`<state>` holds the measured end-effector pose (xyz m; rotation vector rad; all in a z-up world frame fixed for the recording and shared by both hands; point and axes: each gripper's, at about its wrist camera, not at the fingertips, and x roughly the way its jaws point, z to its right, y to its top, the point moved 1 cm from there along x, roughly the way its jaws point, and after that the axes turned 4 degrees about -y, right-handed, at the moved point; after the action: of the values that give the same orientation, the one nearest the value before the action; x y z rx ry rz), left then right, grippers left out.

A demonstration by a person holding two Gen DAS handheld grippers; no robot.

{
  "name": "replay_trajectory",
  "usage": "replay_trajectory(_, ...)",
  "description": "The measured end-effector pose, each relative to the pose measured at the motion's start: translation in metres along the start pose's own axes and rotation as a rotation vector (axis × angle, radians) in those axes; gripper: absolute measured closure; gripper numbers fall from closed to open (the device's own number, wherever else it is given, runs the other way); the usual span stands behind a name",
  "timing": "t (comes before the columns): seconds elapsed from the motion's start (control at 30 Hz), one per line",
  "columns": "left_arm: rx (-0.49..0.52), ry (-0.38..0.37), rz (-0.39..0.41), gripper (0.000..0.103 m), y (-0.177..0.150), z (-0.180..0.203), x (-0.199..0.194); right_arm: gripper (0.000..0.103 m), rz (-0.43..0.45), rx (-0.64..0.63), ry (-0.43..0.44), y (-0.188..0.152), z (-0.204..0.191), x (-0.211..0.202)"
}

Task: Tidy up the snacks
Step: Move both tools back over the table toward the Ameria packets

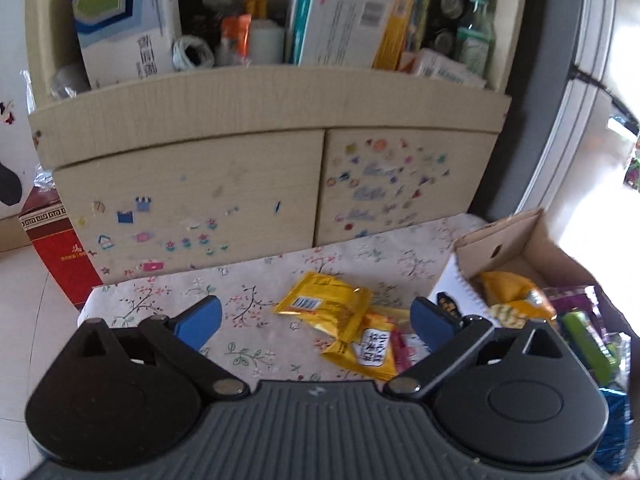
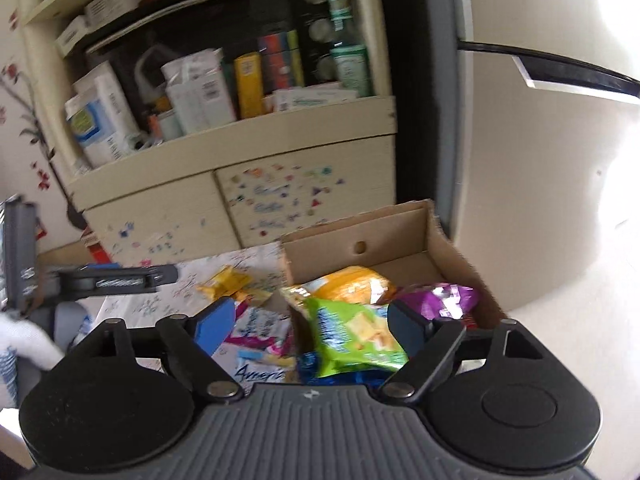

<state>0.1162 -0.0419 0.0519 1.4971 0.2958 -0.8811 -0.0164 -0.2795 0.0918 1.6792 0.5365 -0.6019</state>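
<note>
Left wrist view: left gripper (image 1: 316,322) jaws wide apart, empty; yellow snack packets (image 1: 326,304) lie on the floral cloth (image 1: 160,296) between and just beyond the pads.

Right wrist view: right gripper (image 2: 310,326) jaws apart, unclamped; green snack bag (image 2: 352,332) lies between them in the cardboard box (image 2: 400,236).

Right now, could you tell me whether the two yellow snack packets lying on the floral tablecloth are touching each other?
Touching. The left wrist view shows the upper yellow packet overlapping the lower yellow packet, with no floral tablecloth visible between them.
</note>
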Motion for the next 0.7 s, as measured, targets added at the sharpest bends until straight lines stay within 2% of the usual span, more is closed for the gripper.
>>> replay_trajectory(0.4, 0.093, -0.096, -0.06, 0.003, -0.015, 0.039, 0.051, 0.015, -0.064, -0.094, 0.035, -0.014, -0.026, 0.012)
replay_trajectory(0.7, 0.145, -0.112, -0.135, 0.003, -0.037, 0.058, 0.085, 0.014, -0.102, -0.12, 0.037, -0.018, -0.033, 0.022)
